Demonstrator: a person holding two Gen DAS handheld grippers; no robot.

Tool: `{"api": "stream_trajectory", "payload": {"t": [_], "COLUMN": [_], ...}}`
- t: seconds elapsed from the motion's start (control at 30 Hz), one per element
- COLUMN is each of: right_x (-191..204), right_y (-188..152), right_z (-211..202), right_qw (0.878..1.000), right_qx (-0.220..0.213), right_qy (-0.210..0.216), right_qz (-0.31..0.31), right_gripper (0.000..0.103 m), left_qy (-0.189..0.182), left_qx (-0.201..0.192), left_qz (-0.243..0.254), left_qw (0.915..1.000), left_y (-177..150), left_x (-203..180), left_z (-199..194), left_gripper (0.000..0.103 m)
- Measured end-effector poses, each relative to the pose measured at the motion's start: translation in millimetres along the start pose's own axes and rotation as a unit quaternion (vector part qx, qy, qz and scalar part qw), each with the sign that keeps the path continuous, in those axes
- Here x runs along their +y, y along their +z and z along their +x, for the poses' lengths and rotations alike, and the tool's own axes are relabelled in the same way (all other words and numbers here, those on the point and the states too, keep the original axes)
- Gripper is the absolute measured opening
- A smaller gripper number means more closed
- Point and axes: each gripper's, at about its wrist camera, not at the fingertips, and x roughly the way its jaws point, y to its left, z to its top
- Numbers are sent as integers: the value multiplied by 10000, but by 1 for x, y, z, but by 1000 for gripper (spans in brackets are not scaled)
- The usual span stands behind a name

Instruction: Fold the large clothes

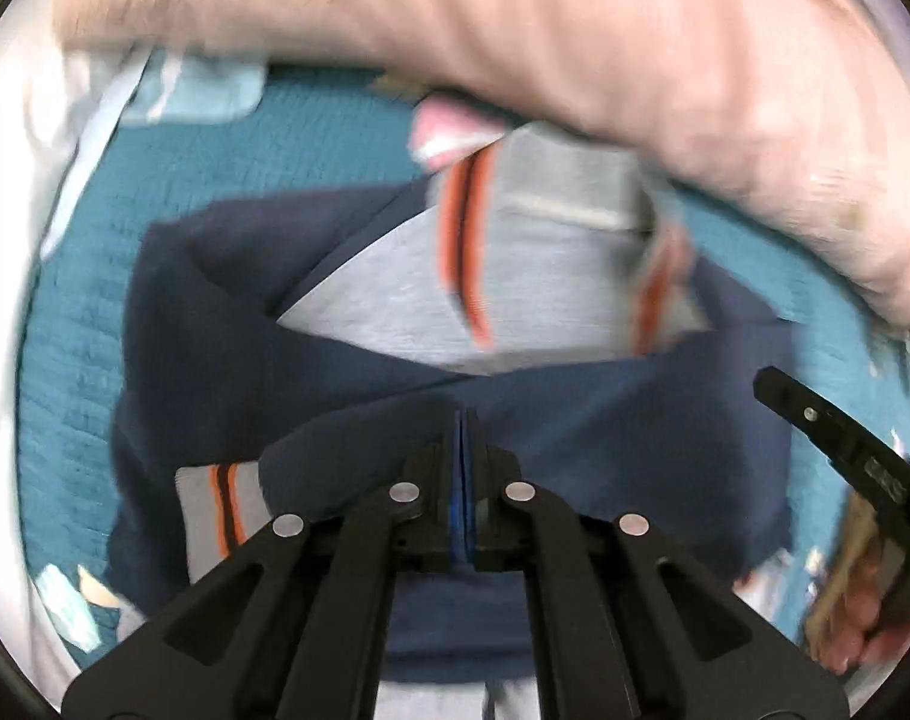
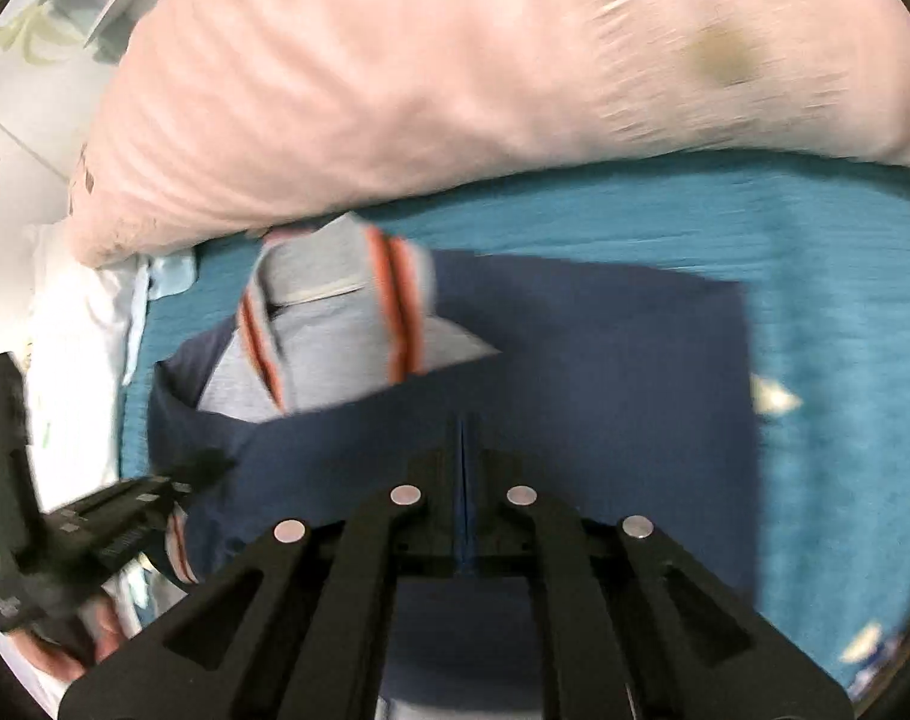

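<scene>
Navy-and-grey knit garment (image 1: 575, 420) on ribbed teal bedspread (image 1: 83, 312), both claws closed, empty.

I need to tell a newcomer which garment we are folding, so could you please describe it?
Start at the teal bedspread below the big pink pillow. On it lies the sweatshirt, navy across its folded body. Its grey collar with orange and dark stripes sets it apart from the plain bedding around it.

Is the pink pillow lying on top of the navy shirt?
No, the pillow lies on the teal cover beyond the shirt.
</scene>
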Motion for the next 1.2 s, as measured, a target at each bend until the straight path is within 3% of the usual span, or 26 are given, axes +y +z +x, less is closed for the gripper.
{"api": "stream_trajectory", "payload": {"t": [0.03, 0.1, 0.13, 0.17, 0.2, 0.23, 0.33, 0.37, 0.4, 0.43, 0.53, 0.57, 0.63, 0.67, 0.7, 0.77, 0.83, 0.93, 1.2], "right_x": [5, 6, -1, -9, -18, -29, -78, -94, -108, -112, -102, -98, -87, -83, -80, -79, -82, -84, -98], "right_y": [-2, -6, -6, -4, -2, 1, 4, 4, 3, 3, 5, 6, 5, 4, 2, 1, 4, 10, 28], "right_z": [11, 35, 35, 31, 22, 10, -1, 2, 6, 5, -3, -9, -22, -32, -45, -60, -78, -93, -76], "right_qw": [9999, 9976, 9982, 9988, 9984, 9962, 9904, 9893, 9914, 9917, 9911, 9918, 9948, 9954, 9954, 9956, 9953, 9939, 9909], "right_qx": [84, 387, 422, 434, 368, 215, 189, 220, 266, 259, 283, 332, 289, 188, 91, 91, 36, -196, -8], "right_qy": [-58, -548, -417, -240, -402, -831, -1207, -1229, -881, -792, -1035, -957, -653, -672, -742, -692, -745, -756, -887], "right_qz": [-91, -188, -124, 10, 145, 165, 644, 752, 934, 982, 788, 784, 728, 657, 606, 626, 614, 778, 1009], "right_gripper": [0, 0, 0, 0, 0, 0, 0, 0, 0, 0, 2, 7, 6, 7, 7, 17, 55, 59, 60], "left_qy": [121, -59, -92, 47, 267, 409, 247, 177, 191, 233, 453, 467, 297, 247, 209, 168, 174, 191, 136], "left_qx": [113, -33, -21, -39, -112, -184, -20, -84, -156, -165, -95, -50, 23, 14, 11, -100, -195, -118, 67], "left_qz": [-131, -282, -315, -283, -191, -137, -283, -335, -354, -366, -242, -158, -96, -130, -227, -383, -468, -624, -1092], "left_qw": [9998, 9996, 9995, 9996, 9994, 9989, 9993, 9992, 9991, 9989, 9986, 9988, 9995, 9996, 9995, 9991, 9986, 9978, 9939], "left_y": [-1, -2, -1, 0, 2, 5, 11, 11, 11, 12, 17, 22, 23, 23, 24, 25, 28, 27, 38], "left_x": [5, 13, 16, 18, 21, 25, 42, 45, 45, 44, 34, 23, 22, 24, 28, 36, 44, 60, 106], "left_z": [19, 21, 18, 14, 9, 5, 21, 26, 27, 28, 23, 23, 10, 3, -4, -18, -29, -39, -37], "left_gripper": [2, 2, 2, 2, 2, 2, 2, 2, 2, 2, 2, 2, 7, 20, 43, 55, 55, 55, 55]}}
